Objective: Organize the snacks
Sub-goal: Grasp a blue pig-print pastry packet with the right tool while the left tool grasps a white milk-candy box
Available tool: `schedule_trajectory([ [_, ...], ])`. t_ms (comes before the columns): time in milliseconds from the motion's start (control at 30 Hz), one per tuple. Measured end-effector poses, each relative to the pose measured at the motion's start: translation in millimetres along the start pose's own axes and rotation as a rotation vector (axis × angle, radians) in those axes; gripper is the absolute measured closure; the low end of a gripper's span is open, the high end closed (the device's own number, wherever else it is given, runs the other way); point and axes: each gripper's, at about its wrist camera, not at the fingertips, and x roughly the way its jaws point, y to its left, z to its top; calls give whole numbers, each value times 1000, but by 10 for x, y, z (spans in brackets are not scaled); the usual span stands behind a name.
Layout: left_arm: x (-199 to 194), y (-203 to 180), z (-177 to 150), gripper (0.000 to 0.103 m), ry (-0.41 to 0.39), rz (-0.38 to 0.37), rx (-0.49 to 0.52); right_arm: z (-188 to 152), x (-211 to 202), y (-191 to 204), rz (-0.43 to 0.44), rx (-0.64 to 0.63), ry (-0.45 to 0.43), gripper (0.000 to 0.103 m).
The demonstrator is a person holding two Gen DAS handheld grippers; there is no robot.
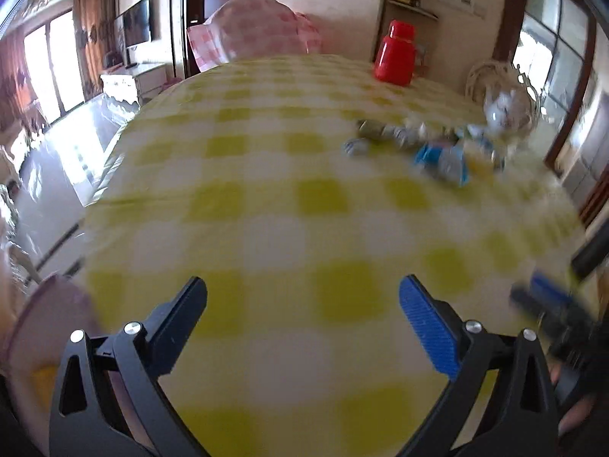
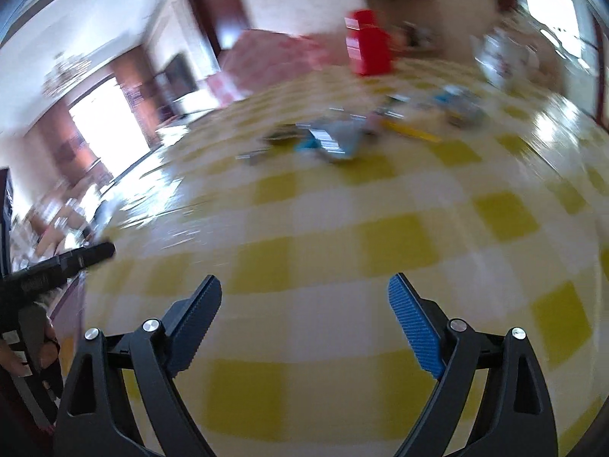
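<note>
Both views are smeared by motion blur, so fine detail is hard to read. The left gripper (image 1: pixel 302 293) hangs over a table covered with a yellow-and-white checked tablecloth (image 1: pixel 266 198), its jaws spread wide with only cloth showing between them. The right gripper (image 2: pixel 304 291) is likewise spread wide and empty above the same cloth; it also shows as a blurred black-and-blue shape at the right edge of the left wrist view. The snacks (image 1: pixel 426 144) lie in a loose cluster of small wrapped packets toward the far right of the table, well apart from both grippers; a blue-and-white packet (image 1: pixel 441 162) sits at the near side of the cluster, and the wrappers behind it are too blurred to name. In the right wrist view the same cluster (image 2: pixel 342 133) appears ahead of the fingers, across several checks of cloth. Just behind the snacks stands a clear glass jar (image 1: pixel 510 114) with pale contents, and a white openwork basket (image 1: pixel 479 76) stands beside it. A red lidded container (image 1: pixel 394 55) stands upright near the far edge of the table. Beyond that edge, a pink checked cloth (image 1: pixel 251 26) drapes over something.
</note>
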Motion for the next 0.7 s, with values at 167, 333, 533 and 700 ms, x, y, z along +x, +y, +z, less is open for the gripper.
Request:
schedule_trajectory([
  [167,527,-523,440,2,-32,-51,-79,186,119,-494,-52,119,2,16],
  [333,1003,-584,805,2,-108,20,-202,424,390,-652,-50,164,55,16],
  [533,1344,-352,1165,2,-182,-22,-438,900,983,-443,-61,152,71,16],
  [700,1545,-233,1336,2,-160,-31,-389,1249,1533,-153,-79,143,83,16],
])
